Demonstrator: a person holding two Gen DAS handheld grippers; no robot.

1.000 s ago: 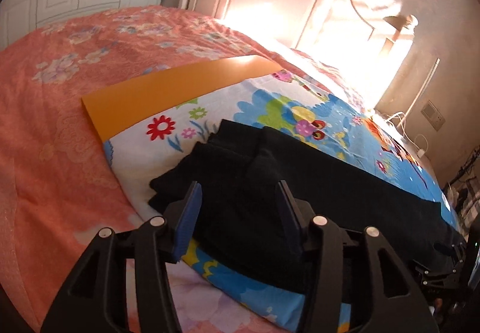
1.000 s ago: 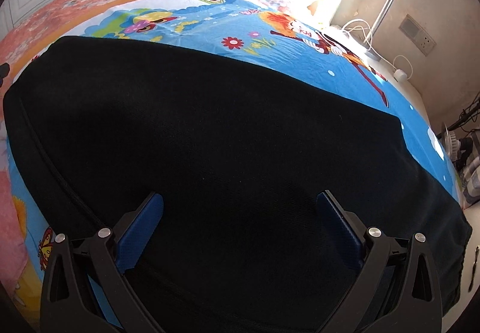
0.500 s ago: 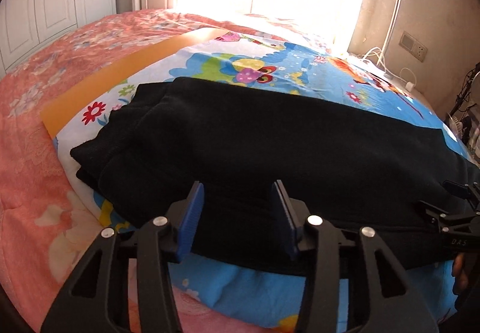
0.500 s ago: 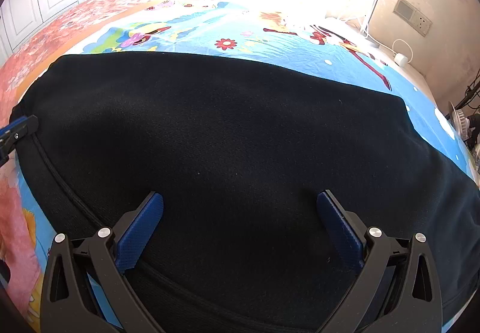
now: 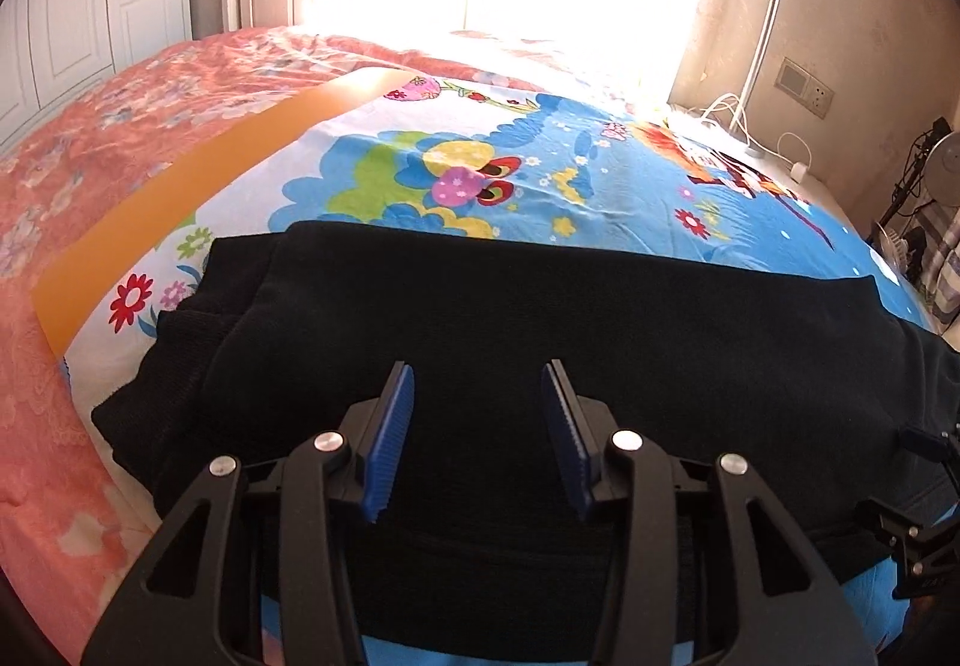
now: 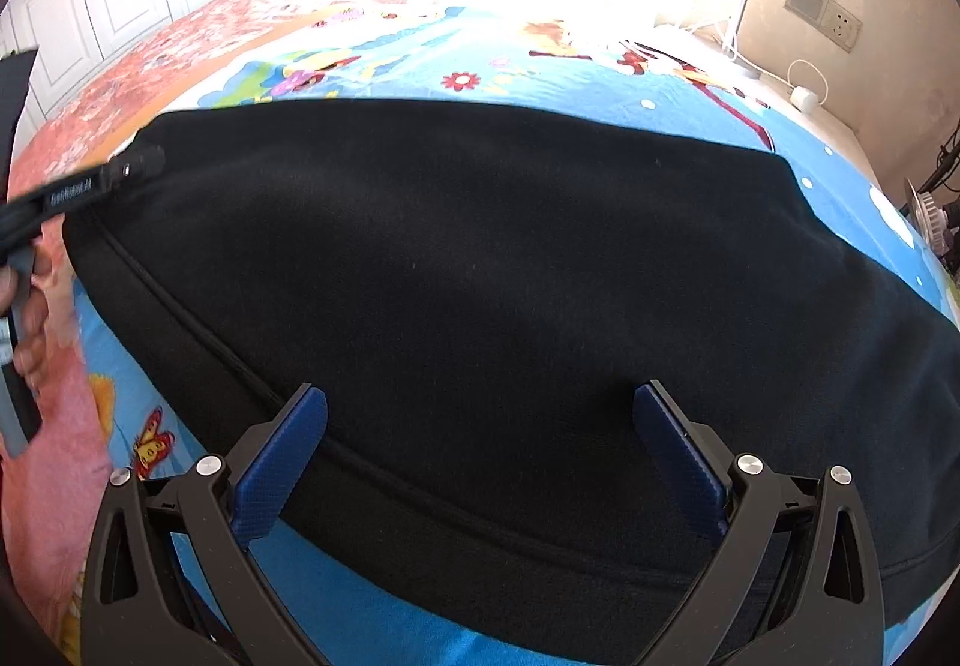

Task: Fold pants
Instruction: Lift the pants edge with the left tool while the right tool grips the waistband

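Lying flat along a cartoon-print sheet (image 5: 540,174) on the bed, black pants (image 5: 540,318) look doubled leg over leg; folding them shorter seems left. Left gripper (image 5: 477,426) hovers narrowly parted, empty, at six o'clock; right gripper (image 6: 480,444) gapes wide, empty.

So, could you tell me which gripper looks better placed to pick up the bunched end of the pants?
Left, probably. The left gripper hangs open nearer the rumpled end of the black pants; the right gripper hangs open further along.
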